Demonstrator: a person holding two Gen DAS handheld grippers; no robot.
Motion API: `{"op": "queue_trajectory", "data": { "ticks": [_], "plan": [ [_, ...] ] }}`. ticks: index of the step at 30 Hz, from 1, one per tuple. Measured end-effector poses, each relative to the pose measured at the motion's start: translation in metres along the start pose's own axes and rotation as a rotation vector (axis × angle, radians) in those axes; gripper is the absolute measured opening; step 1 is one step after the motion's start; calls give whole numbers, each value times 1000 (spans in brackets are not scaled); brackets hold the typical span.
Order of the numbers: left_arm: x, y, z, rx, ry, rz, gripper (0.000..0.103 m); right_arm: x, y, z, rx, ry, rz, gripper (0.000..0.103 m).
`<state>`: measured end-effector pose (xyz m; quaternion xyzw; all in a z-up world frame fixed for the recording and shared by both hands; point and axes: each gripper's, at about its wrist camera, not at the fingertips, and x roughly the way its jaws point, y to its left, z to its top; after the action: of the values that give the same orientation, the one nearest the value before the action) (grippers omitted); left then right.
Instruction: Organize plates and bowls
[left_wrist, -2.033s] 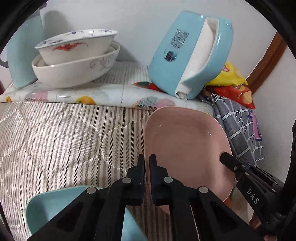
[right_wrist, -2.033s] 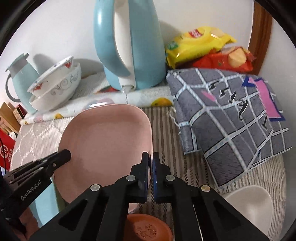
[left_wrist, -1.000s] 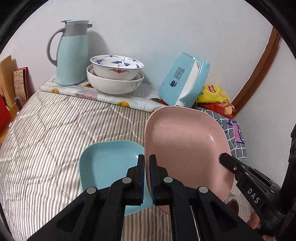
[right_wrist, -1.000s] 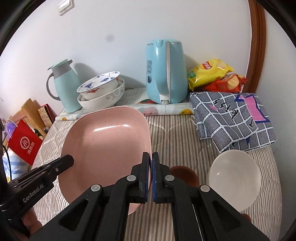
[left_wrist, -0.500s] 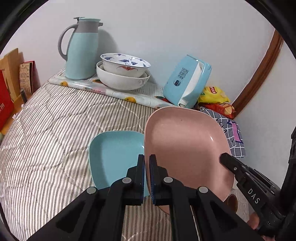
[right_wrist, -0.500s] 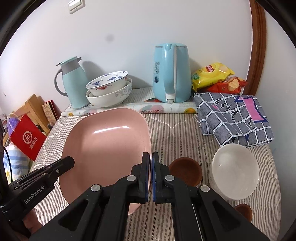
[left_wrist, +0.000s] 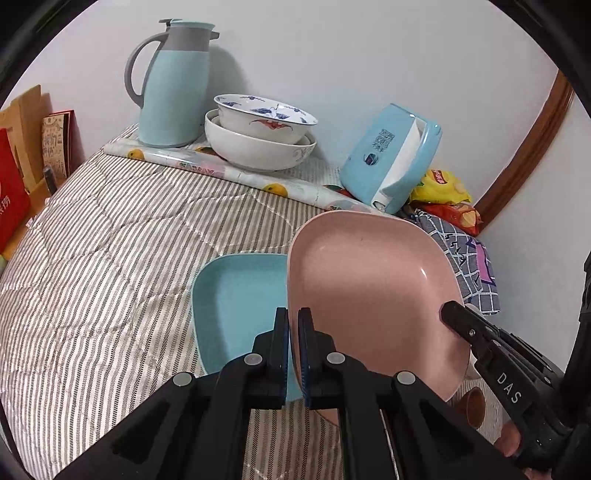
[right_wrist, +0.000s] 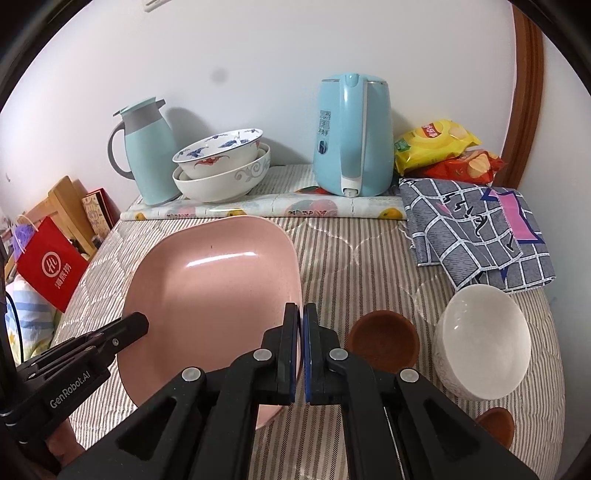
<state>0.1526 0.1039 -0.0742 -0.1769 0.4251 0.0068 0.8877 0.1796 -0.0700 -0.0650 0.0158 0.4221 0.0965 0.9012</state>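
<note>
A pink square plate (left_wrist: 369, 295) is held in the air between both grippers, and also shows in the right wrist view (right_wrist: 214, 295). My left gripper (left_wrist: 293, 321) is shut on its left rim. My right gripper (right_wrist: 300, 317) is shut on its right rim. A light blue plate (left_wrist: 236, 306) lies on the striped cloth, partly under the pink plate's left edge. Two stacked patterned bowls (left_wrist: 258, 136) stand at the back, also seen in the right wrist view (right_wrist: 221, 166). A white bowl (right_wrist: 480, 347) and a brown bowl (right_wrist: 384, 339) sit at the right.
A blue thermos jug (right_wrist: 147, 151) and a blue kettle (right_wrist: 351, 136) stand by the back wall. Snack bags (right_wrist: 443, 151) and a checked cloth (right_wrist: 476, 236) lie at the back right. A second small brown bowl (right_wrist: 495, 424) sits near the front right. A red bag (right_wrist: 48, 266) hangs left.
Both grippers have drawn back and risen with the pink plate, so more of the table shows. The blue plate now sits further under the pink plate's left edge.
</note>
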Motion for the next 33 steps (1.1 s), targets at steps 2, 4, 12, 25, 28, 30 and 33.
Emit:
{"op": "queue_trajectory", "data": {
  "ticks": [2,4,12,25,28,30,33],
  "plan": [
    [3,4,1,-8,5,1,6,3,2,1,-3,4,3,3],
    [6,7,2,-14,9,5,6,6,4,1,-7,7,6,3],
    [15,15,4,-29,20,21,6,22,9,3,-12,27,18,3],
    [34,24,1,-43,58,61,6,47,6,3,1,57,57,3],
    [36,27,1,-48,57,81,6,54,7,3,2,66,76,3],
    [37,28,1,-54,57,97,6,59,9,4,0,73,89,3],
    [36,28,0,-44,53,131,6,63,12,5,-13,78,104,3]
  ]
}}
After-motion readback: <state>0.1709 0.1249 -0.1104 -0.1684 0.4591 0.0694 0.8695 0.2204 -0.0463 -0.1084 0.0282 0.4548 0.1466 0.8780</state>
